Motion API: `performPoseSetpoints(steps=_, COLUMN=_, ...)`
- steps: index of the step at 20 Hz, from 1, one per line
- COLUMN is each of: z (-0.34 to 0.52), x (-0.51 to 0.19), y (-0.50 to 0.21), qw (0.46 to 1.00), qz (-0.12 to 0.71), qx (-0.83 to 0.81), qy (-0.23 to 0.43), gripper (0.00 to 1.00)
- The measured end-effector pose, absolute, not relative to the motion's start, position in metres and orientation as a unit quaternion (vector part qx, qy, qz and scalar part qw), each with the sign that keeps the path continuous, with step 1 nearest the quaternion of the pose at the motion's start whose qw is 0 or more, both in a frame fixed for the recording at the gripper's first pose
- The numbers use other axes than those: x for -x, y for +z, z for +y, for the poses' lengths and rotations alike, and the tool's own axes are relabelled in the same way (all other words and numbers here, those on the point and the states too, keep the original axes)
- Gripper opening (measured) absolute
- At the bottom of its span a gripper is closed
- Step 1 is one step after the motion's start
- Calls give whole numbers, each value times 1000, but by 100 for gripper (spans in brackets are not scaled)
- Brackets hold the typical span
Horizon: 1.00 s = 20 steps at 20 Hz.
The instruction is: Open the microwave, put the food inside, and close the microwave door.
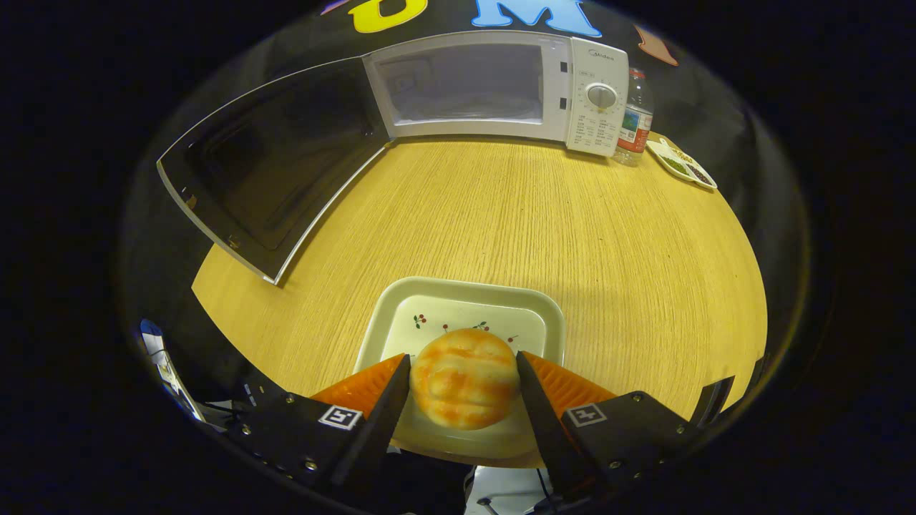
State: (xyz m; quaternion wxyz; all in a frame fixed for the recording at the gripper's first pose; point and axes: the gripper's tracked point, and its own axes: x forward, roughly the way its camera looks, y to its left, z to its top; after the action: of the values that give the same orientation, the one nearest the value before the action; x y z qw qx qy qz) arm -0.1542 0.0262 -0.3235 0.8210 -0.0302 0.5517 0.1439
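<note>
1. Two fingers of the gripper flank a round bun, one on each side, and both look pressed against its flanks, so the claw reads as pinching the bun.
2. The bun sits on a pale square plate with small cherry prints, and the plate rests on the wooden table at the near edge. Whether the bun has left the plate's surface I cannot tell.
3. The relation that matters: the microwave stands well beyond the fingers, at the far side of the table, almost straight ahead and slightly to the left. Its cavity faces the gripper.
4. The door is already swung wide on the left, leaving the opening clear (step one looks done).
5. My judgement: the next move is a lift and a straight carry forward across bare table into the cavity.
6. A water bottle and a small divided dish stand right of the microwave, off that path.
</note>
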Motion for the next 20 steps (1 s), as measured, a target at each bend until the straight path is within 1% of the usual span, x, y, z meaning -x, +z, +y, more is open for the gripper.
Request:
performPoseSetpoints(steps=1, z=26, x=153, y=-322, qw=820, qz=553, qx=31, qy=146, gripper=81)
performPoseSetpoints(steps=3, z=28, x=150, y=-318, qw=822, qz=549, qx=20, qy=150, gripper=73)
performPoseSetpoints(steps=11, z=55, x=104, y=-283, qw=843, qz=505, qx=-94, qy=157, gripper=73)
performPoseSetpoints(steps=20, z=83, x=24, y=-243, qw=876, qz=420, qx=-174, qy=162, gripper=73)
